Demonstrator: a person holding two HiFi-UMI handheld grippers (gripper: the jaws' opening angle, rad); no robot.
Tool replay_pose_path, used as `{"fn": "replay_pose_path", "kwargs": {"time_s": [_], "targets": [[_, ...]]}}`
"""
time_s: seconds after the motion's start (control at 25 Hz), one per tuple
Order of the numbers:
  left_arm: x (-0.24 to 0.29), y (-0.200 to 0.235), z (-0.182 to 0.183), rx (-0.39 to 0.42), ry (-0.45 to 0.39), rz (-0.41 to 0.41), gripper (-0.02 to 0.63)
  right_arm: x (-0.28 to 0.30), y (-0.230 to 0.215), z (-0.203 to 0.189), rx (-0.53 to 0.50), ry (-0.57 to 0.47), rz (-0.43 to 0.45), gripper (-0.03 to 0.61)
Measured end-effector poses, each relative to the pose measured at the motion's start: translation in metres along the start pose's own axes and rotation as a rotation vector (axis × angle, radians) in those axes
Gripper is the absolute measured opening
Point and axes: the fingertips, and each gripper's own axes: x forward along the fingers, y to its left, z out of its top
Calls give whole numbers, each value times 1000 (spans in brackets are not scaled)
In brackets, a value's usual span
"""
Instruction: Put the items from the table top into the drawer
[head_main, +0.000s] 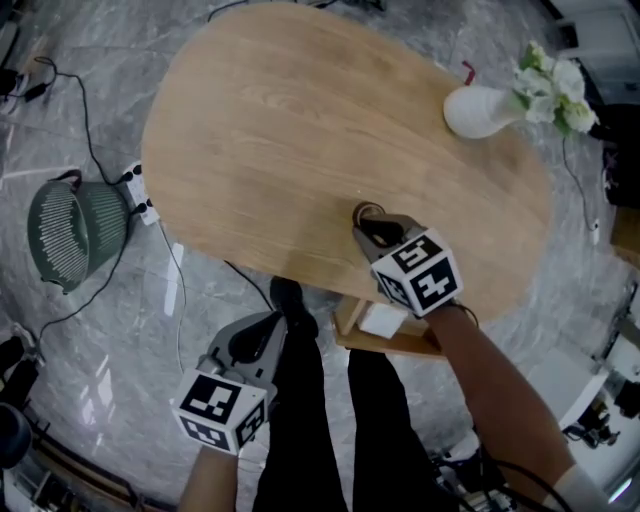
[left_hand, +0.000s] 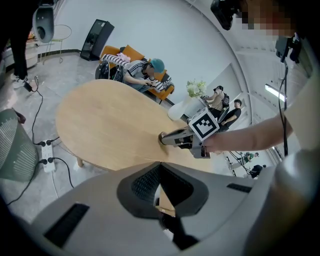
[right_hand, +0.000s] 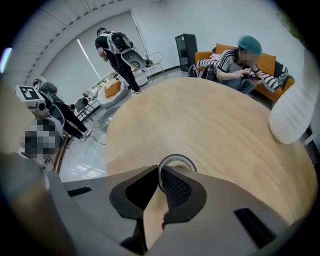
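Pick-up step: right hand-held gripper (right_hand: 159, 176) pinching ring (right_hand: 176, 156) rim on counter (head_main: 300, 120). Next: lift, carry to drawer (head_main: 395, 346) under counter. Left hand-held gripper (left_hand: 159, 169) pressed together, empty.

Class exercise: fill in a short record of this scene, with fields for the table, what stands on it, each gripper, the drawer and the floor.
table: light wooden oval top
on it: white vase with flowers, far right; small ring near the front edge
right gripper: shut on the ring's wall
left gripper: shut, empty, off the table's near side
drawer: open below the front edge, something white inside
floor: green basket to the left
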Motion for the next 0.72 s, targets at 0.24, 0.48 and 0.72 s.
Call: {"fn": "replay_pose_path", "kwargs": {"time_s": [0.24, 0.48, 0.72], "targets": [[7, -14, 3, 55, 27, -33, 2, -24, -3, -16, 62, -38, -21, 54], [20, -35, 4, 112, 55, -64, 2, -52, -8, -39, 121, -63, -45, 54], [33, -70, -10, 126, 72, -70, 2, -81, -9, -77, 133, -67, -38, 54]]}}
